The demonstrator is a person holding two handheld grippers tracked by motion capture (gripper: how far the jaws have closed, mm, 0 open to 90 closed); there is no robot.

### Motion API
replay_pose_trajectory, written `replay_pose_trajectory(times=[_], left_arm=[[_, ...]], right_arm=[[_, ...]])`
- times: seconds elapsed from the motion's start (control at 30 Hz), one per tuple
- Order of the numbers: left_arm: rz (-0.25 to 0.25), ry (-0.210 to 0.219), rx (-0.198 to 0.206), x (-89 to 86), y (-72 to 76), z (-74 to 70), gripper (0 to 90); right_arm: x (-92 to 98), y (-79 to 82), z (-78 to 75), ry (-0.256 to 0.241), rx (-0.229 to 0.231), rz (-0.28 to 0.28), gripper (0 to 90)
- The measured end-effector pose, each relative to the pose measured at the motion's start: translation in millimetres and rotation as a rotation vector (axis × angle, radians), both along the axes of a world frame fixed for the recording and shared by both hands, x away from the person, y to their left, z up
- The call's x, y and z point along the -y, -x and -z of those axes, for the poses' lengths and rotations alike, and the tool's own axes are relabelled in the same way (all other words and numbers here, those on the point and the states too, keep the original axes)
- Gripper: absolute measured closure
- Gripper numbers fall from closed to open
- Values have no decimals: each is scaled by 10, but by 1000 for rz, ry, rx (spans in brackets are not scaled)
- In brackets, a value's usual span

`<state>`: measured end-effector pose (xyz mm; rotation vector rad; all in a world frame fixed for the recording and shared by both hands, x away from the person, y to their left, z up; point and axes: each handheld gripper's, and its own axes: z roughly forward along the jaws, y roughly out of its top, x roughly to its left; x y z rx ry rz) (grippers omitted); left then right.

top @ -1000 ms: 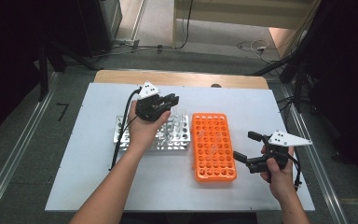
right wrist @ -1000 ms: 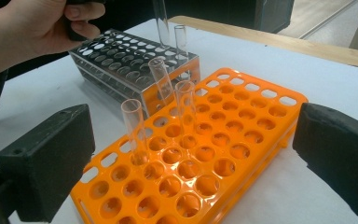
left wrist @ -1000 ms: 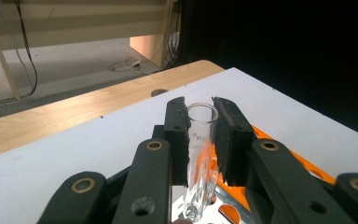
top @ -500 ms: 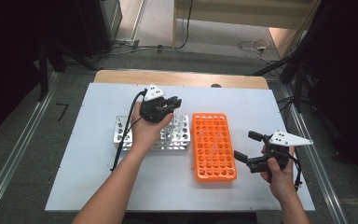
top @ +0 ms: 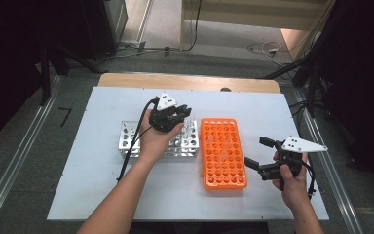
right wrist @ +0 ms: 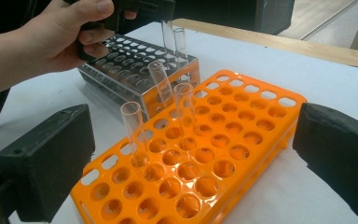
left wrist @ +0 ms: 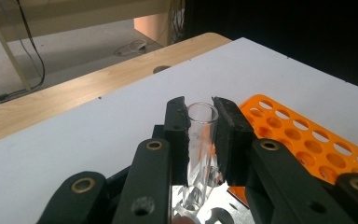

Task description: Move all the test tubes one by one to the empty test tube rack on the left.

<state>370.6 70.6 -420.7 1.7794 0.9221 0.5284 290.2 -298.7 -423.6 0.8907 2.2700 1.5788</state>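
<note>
No word, brand or number can be read in these pictures. The glass tube between the jaws of the left gripper carries a few small pale marks on its wall — they look like printed graduation marks, but they are too blurred to read. On the grey floor at the left of the table, in the high view, there is a dark mark shaped like a 7 — if it is really a digit, I cannot tell.
</note>
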Motion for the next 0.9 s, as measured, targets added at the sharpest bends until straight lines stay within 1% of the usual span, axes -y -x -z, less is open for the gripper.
replay_pose_trajectory(times=[0.23, 0.3, 0.43, 0.5, 0.63, 0.7, 0.8, 0.9], left_arm=[[-3, -12, -4, 9, 16, 23, 754], [-5, -8, -14, 15, 11, 28, 752], [-4, -37, -37, 28, -3, 65, 750], [-2, -44, -42, 35, -3, 75, 749], [-4, -44, -53, 42, -8, 82, 747], [0, -49, -66, 40, -16, 90, 747], [-4, -60, -98, 41, -28, 104, 743], [-5, -62, -121, 36, -39, 110, 740]], right_arm=[[2, -2, 3, -2, -2, 0, 0], [-1, -4, 5, -1, -2, -2, 0], [-7, -3, 5, 0, -1, -2, 0], [-5, -3, 4, -1, -2, -2, 0], [-2, -5, 6, -2, -3, -1, 0], [-3, -6, 7, -2, -4, -1, 0], [-5, -9, 11, -1, -3, -1, 0], [-8, -9, 15, -1, -5, -2, 0]])
